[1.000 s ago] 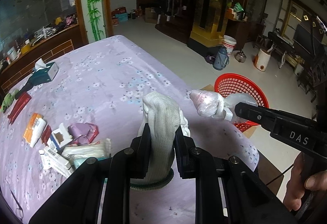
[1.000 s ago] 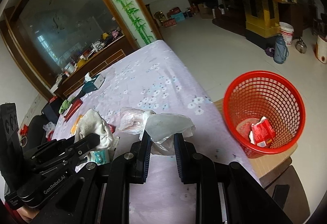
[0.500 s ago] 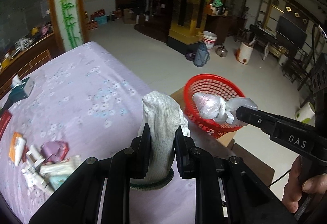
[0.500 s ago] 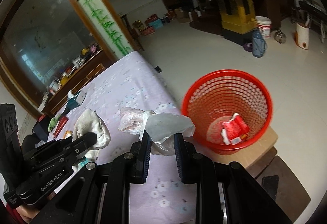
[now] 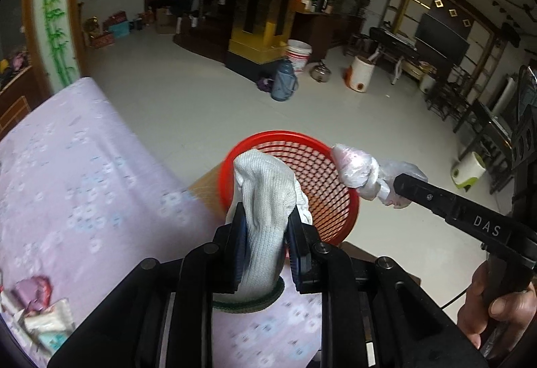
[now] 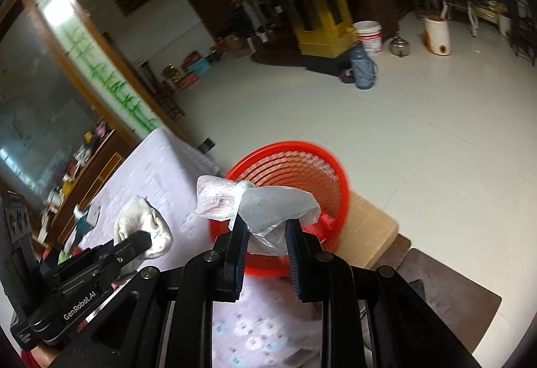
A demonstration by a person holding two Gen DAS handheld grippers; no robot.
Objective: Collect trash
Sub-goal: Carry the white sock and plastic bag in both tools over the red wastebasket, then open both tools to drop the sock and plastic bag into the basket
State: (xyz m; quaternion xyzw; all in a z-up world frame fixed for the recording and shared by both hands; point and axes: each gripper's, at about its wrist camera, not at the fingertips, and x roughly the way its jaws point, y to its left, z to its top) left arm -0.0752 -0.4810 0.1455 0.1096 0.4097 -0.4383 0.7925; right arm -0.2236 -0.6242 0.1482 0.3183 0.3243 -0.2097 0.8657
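My left gripper (image 5: 266,217) is shut on a white knitted glove (image 5: 265,196), held up in front of the red mesh basket (image 5: 312,146). My right gripper (image 6: 266,223) is shut on a knotted clear plastic bag (image 6: 255,201), also held just before the red basket (image 6: 295,149). In the left wrist view the plastic bag (image 5: 359,168) hangs over the basket's right rim, pinched by the right gripper (image 5: 399,181). The right wrist view shows the glove (image 6: 141,223) at the left in the left gripper (image 6: 142,238), over the table.
The table has a purple flowered cloth (image 5: 74,173), with several wrappers (image 5: 37,311) at its near left. The basket stands on a cardboard box (image 6: 365,233) beside the table edge. A blue flask (image 5: 283,82), a white bucket (image 5: 298,54) and furniture stand across the tiled floor.
Both grippers have swung right, off the table's middle toward the red basket, carrying the glove and the bag. The basket now sits directly ahead in both views.
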